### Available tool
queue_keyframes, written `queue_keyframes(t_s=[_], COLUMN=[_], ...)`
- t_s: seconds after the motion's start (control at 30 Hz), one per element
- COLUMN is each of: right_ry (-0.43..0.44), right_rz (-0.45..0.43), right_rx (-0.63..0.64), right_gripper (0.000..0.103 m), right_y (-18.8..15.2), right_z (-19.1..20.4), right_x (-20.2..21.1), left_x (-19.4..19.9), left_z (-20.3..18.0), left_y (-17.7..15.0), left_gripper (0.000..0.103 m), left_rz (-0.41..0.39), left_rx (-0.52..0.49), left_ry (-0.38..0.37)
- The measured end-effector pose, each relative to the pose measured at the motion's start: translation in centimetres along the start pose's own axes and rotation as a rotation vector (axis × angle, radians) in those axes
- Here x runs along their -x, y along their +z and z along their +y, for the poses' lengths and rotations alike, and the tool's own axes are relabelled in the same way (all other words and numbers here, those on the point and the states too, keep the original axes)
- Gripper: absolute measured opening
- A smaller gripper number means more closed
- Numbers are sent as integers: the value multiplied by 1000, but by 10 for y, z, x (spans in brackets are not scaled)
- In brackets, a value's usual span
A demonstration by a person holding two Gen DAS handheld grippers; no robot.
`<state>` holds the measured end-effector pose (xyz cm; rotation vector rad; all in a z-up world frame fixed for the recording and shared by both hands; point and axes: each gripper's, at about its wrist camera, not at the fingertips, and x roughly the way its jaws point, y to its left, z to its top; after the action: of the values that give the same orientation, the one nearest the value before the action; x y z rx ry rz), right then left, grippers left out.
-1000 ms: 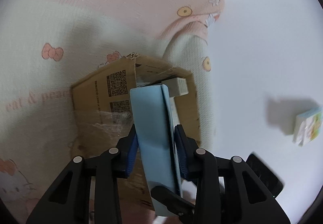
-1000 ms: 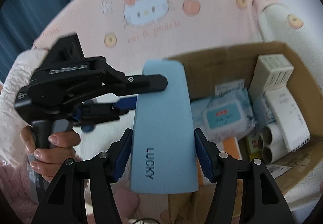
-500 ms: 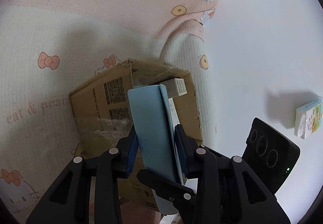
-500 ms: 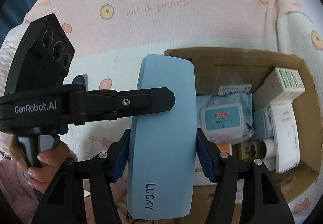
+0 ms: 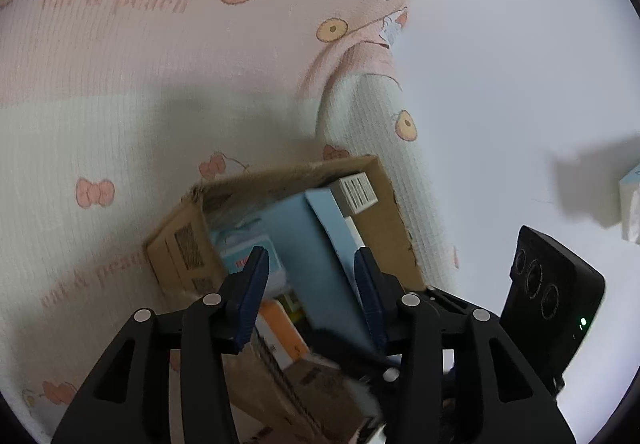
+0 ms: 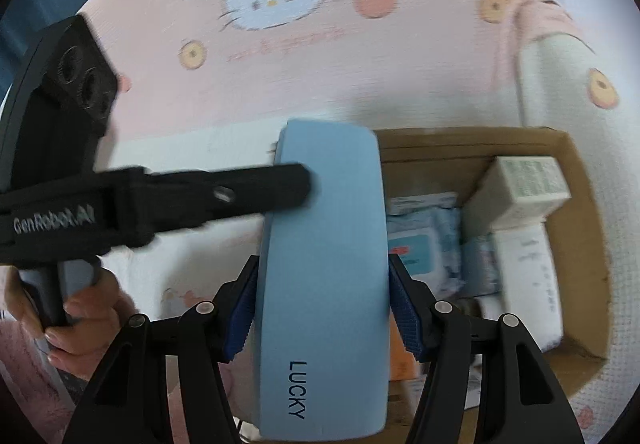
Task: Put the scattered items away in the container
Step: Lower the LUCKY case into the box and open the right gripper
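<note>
A light blue case marked LUCKY (image 6: 324, 264) is gripped across its sides by my right gripper (image 6: 320, 304), held over the left edge of the cardboard box (image 6: 576, 180). In the left wrist view the same case (image 5: 316, 268) lies between the jaws of my left gripper (image 5: 312, 292), which stand wider than the case and do not touch it. The left gripper's finger (image 6: 224, 192) shows in the right wrist view, lying across the case's upper left. The box (image 5: 384, 204) holds a baby wipes pack (image 6: 420, 248), white boxes (image 6: 532, 176) and other items.
The box sits on a pink and pale green Hello Kitty blanket (image 5: 140, 64). A white surface (image 5: 520, 64) lies to the right with a small colourful pack (image 5: 630, 204) on it. The right gripper's camera block (image 5: 556, 284) shows at the lower right.
My left gripper has opened and let go of the blue case. The right gripper keeps hold of it and has carried it closer over the box.
</note>
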<state>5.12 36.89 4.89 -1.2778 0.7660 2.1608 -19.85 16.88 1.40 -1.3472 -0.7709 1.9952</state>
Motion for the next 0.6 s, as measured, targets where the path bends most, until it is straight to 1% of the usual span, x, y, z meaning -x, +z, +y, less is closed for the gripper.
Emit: queue_keyframes(t_s=[0.07,0.17,0.2,0.33,0.47,0.53,0.57,0.6], right_ry=[-14,-70,-74,-26,33,60,87,117], right_rz=[7,56,83,185,254,271,301,353], right_rx=[-32,-44,-39,-52,-81,-100,-102,-92], right_gripper=[58,58,58,58,58,59,59,59], right_y=[0,-3,-5,-7,-2,0,0,0], right_z=[-16,-31,-33,-42,-44,-43,-42,-41], right_x=[-1,-15,-22,-55,-79,-83,-88,-94], left_x=[-6,-17,-21,-32,-33,-32,-31,-30], left_z=[-4,-9,-10,-11,-11,-12,-13,-14], left_y=[2,3,2,1,4,5,6,7], left_gripper=[50,50,50,50,50,50,50,50], left_rz=[6,23,31,62,43,29,24,20], left_rx=[-27,-55,-65,-78,-80,-102,-110,-118], left_ry=[59,97,100,114,144,179,191,201])
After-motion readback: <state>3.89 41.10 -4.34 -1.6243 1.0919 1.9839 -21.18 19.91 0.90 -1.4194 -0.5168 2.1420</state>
